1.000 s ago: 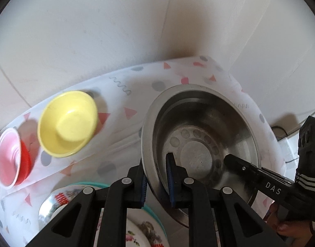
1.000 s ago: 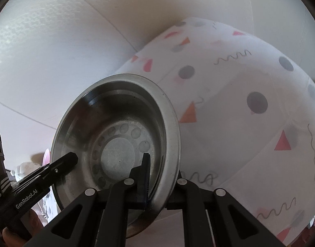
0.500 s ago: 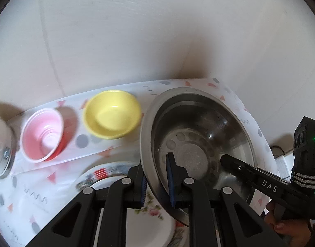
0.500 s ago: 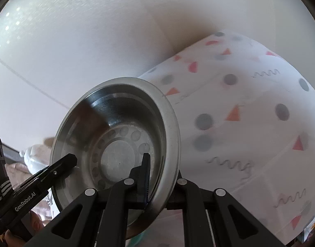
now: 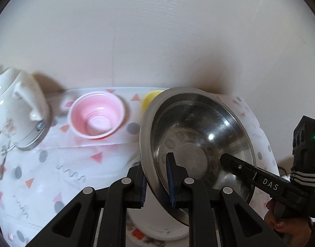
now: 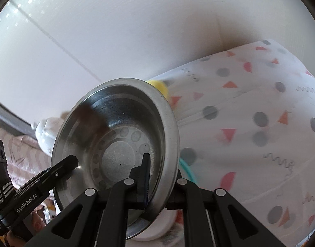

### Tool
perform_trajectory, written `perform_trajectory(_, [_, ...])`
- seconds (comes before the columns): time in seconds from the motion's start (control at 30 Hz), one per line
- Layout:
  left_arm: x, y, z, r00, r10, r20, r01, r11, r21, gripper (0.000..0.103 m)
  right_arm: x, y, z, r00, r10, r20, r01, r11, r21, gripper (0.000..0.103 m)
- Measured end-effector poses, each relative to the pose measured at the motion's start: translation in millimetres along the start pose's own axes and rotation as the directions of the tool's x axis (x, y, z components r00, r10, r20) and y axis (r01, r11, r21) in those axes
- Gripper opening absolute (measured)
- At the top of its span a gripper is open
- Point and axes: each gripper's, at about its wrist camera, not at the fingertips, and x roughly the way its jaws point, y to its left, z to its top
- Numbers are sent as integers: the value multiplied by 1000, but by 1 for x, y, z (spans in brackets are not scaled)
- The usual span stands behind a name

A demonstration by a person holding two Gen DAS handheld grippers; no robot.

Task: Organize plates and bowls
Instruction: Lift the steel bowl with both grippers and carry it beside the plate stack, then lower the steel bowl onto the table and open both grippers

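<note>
Tabletop [image 5: 54, 185]: patterned cloth over it, crowded with crockery.
Steel bowl [image 5: 198, 135]: held up tilted above a white plate [image 5: 157, 224], pinched at opposite rims.
Left gripper [image 5: 157, 183]: jaws closed on the near rim, one finger inside, one outside.
Right gripper [image 6: 157, 183]: jaws clamped the same way on the far rim.
Risk: thin slick rim could slip and drop onto the plate.
Pink bowl [image 5: 96, 115]: just beside; a swing might clip it.
Yellow bowl [image 5: 150, 99]: half hidden behind, also within reach.
</note>
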Motion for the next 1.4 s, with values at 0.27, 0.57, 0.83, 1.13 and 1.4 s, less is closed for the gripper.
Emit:
perform_trajectory(0.27, [-22, 53, -14, 999, 42, 25, -38, 992, -118, 17, 22, 44, -3, 998, 41, -45, -45, 994, -99, 10])
perform_trajectory(0.57, [-44, 109, -43, 994, 109, 23, -100, 962, -252, 17, 54, 92, -18, 989, 80, -128, -103, 977, -185, 10])
perform_trajectory(0.83, [-53, 155, -78, 985, 172, -31, -172, 919, -354, 17, 88, 126, -41, 970, 89, -225, -144, 960, -239, 11])
perform_trajectory(1.13, [-45, 189, -109, 977, 184, -108, -213, 875, -434, 17, 117, 143, -68, 945, 65, -321, -157, 949, -272, 11])
perform_trajectory(1.4, [-36, 202, -125, 965, 217, -150, -262, 851, -455, 17, 132, 163, -83, 934, 34, -356, -158, 933, -325, 13])
